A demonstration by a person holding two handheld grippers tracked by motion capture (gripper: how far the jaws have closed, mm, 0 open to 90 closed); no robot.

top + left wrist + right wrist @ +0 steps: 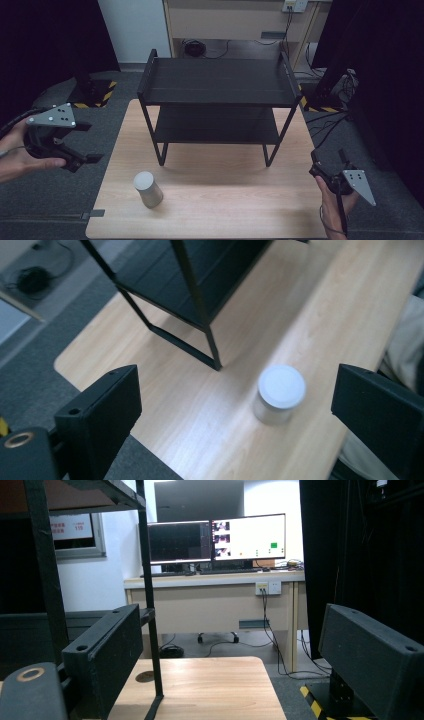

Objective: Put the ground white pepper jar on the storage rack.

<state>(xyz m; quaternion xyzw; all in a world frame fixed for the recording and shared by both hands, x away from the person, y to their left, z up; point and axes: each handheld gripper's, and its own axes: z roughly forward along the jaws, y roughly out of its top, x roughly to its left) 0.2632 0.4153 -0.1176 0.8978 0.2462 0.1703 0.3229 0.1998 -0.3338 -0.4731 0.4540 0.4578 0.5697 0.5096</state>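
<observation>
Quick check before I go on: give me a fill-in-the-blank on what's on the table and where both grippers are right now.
1. The white-lidded jar stands on the wooden table, in front of the shelf rack's front-____ leg as the high view shows it.
2. Both tiers of the black shelf rack are ____.
3. The left gripper hovers off the table's left edge with its jaws ____.
4. The right gripper holds ____.

Missing words: left; empty; open; nothing

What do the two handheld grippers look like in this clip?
Both the left gripper and the right gripper are black with two blocky jaws. Each carries a grey three-cornered plate dotted with small white markers. A dark cable trails from each. The hands are bare.
</observation>
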